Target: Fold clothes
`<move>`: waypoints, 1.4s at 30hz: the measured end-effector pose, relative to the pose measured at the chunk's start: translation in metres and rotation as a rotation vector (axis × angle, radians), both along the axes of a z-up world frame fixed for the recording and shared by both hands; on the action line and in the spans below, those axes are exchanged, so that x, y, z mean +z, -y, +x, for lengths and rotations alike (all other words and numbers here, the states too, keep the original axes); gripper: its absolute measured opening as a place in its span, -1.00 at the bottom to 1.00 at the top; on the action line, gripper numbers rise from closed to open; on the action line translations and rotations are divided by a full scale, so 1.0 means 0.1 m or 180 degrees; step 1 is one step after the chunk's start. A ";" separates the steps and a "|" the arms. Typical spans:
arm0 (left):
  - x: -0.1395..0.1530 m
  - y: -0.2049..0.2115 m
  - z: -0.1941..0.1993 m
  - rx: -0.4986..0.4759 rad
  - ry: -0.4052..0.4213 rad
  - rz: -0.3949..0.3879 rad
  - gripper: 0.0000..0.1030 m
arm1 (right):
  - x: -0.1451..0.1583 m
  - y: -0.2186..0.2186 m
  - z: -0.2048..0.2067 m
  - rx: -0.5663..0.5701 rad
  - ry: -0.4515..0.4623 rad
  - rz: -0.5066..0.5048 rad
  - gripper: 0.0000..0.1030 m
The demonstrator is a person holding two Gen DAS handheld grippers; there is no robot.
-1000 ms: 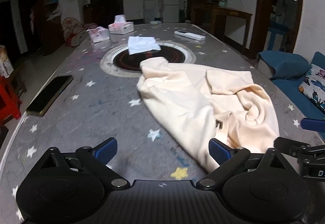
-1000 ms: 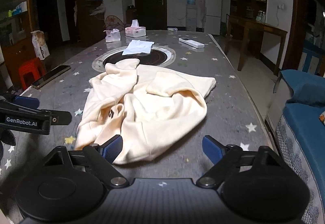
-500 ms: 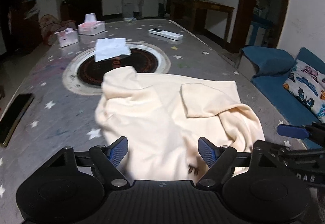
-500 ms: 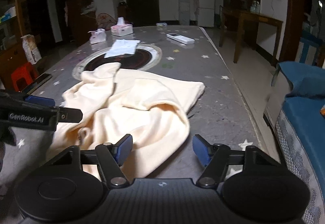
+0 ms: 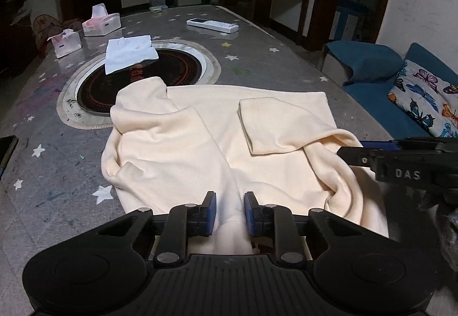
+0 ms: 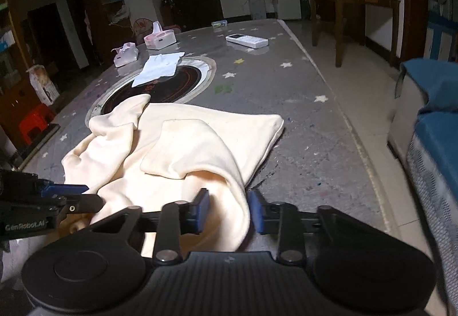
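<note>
A cream garment lies crumpled on the grey star-patterned table, its sleeves folded over its body; it also shows in the right wrist view. My left gripper has its blue pads narrowed around a fold at the garment's near edge. My right gripper has its pads narrowed around the near right edge of the cloth. Each gripper shows from the side in the other's view: the right one and the left one.
A round black hob is set in the table, with a white folded cloth on it. Two tissue boxes and a white remote lie farther back. A phone lies at the left edge. A blue sofa stands on the right.
Both grippers moved forward over the garment's near edge and their jaws closed from wide open to a narrow gap with cloth between them.
</note>
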State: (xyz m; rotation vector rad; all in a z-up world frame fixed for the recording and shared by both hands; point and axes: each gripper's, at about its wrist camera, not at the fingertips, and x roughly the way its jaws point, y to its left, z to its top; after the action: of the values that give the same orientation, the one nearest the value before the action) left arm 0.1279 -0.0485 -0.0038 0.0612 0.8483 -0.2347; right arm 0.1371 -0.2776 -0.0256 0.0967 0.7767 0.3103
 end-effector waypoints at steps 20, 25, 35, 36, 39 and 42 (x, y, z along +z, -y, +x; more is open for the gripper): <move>0.13 -0.27 -0.19 0.0120 0.0131 -0.0185 -0.83 | 0.15 0.10 -0.19 -0.0177 0.0248 -0.0062 -0.92; 0.28 -0.50 -0.42 0.0291 0.0258 -0.0236 -0.85 | 0.23 0.14 -0.32 -0.0220 0.0365 -0.0111 -0.93; 0.42 -0.99 -1.05 0.0569 0.0288 -0.0468 -0.85 | 0.41 0.37 -0.82 -0.0414 0.0590 -0.0180 -0.93; 0.42 -1.04 -1.12 0.0580 0.0260 -0.0510 -0.85 | 0.42 0.42 -0.88 -0.0448 0.0605 -0.0185 -0.93; 0.42 -1.13 -1.35 0.0567 0.0182 -0.0645 -0.85 | 0.44 0.51 -1.03 -0.0511 0.0598 -0.0197 -0.93; 0.40 -1.10 -1.61 0.0475 0.0120 -0.0632 -0.85 | 0.41 0.59 -1.20 -0.0542 0.0513 -0.0214 -0.93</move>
State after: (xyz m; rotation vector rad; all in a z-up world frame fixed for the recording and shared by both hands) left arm -0.0331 0.0619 0.0363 -0.1822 0.7846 -0.1759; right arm 0.0169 -0.3363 0.0154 0.0730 0.6138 0.1284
